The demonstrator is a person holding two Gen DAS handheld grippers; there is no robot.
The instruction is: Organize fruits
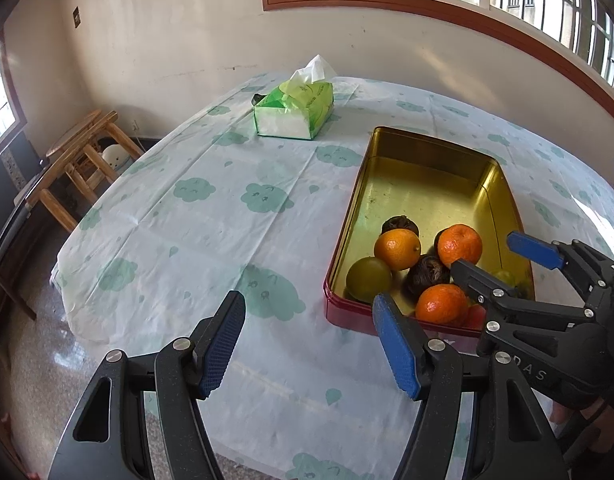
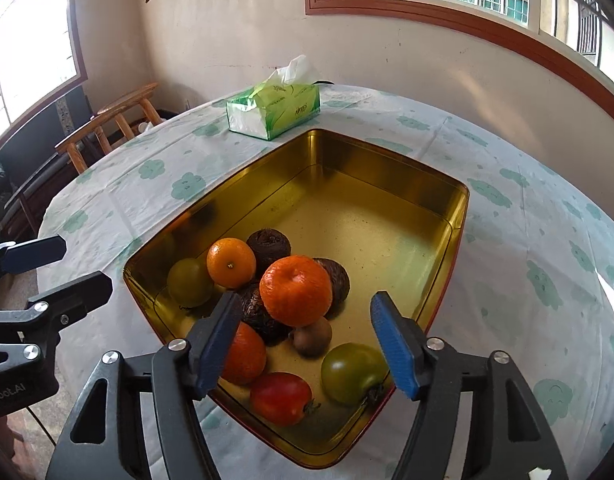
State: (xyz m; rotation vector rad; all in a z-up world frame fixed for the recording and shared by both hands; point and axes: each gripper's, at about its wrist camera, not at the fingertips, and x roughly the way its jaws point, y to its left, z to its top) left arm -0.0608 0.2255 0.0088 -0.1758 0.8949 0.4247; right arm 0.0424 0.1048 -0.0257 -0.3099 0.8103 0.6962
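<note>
**Kid:** Is the fruit all put away?

**Me:** I think nearly. Every fruit I can see sits in the gold tin (image 2: pixel 387 184) on the table (image 1: pixel 187 240): oranges, like the big orange (image 2: pixel 295 296), some dark brown balls, a red tomato (image 2: pixel 281 398) and a green tomato (image 2: pixel 353 372). None lies on the cloth. They are just piled in the near end, so sorting may be left.

**Kid:** Are your tongs holding anything?

**Me:** No. My left tongs (image 1: pixel 309 344) are wide open over the cloth beside the tin. My right tongs (image 2: pixel 305 346) are wide open above the pile.

**Kid:** What can't you see?

**Me:** My right tongs cover part of an orange (image 2: pixel 249 354). Some fruit hides under other fruit. I can't name the brown balls.
</note>
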